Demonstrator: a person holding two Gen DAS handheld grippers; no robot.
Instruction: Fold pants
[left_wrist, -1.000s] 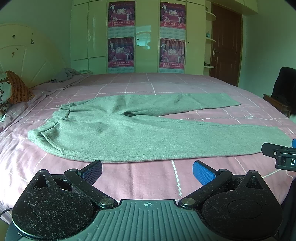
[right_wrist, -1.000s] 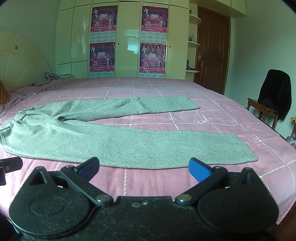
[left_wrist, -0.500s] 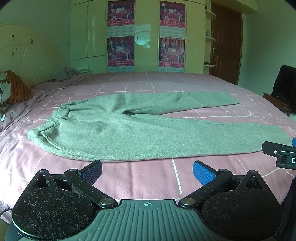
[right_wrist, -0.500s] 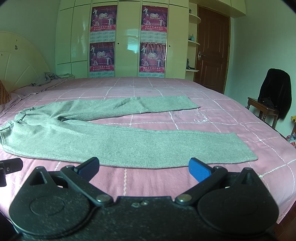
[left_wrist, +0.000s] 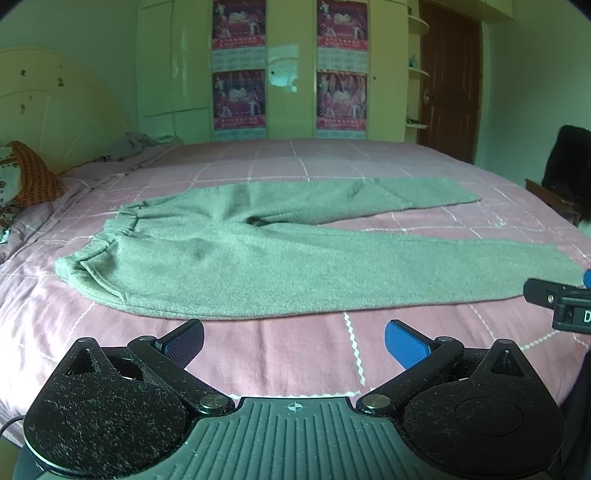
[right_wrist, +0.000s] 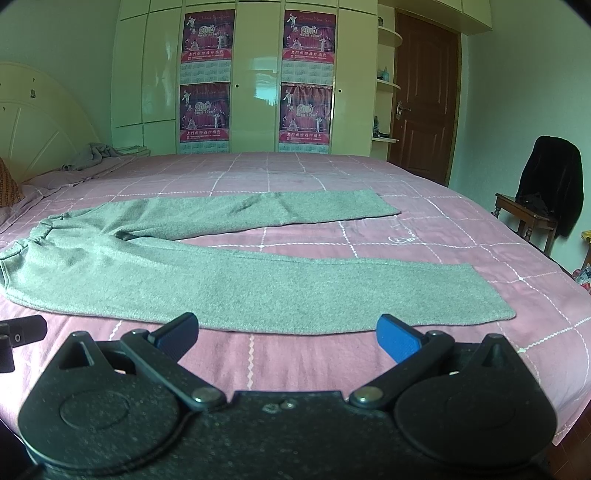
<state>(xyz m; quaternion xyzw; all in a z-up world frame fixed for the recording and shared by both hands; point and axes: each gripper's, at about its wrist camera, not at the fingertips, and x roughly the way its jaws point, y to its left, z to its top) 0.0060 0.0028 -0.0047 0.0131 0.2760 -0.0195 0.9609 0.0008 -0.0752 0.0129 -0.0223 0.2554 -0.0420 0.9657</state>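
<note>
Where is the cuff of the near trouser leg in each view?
Left wrist view: cuff of the near leg at far right, by the right gripper.
Right wrist view: cuff right of centre.
Shared landmark: brown door.

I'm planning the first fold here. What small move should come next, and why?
Probably bring both open grippers, left gripper and right gripper, forward to the near edge of the grey pants: they lie flat and unfolded on the pink bed, legs apart, nothing gripped.

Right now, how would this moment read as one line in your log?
task: fold pants | pants: flat, unfolded on bed | left gripper: open, empty | right gripper: open, empty
</note>
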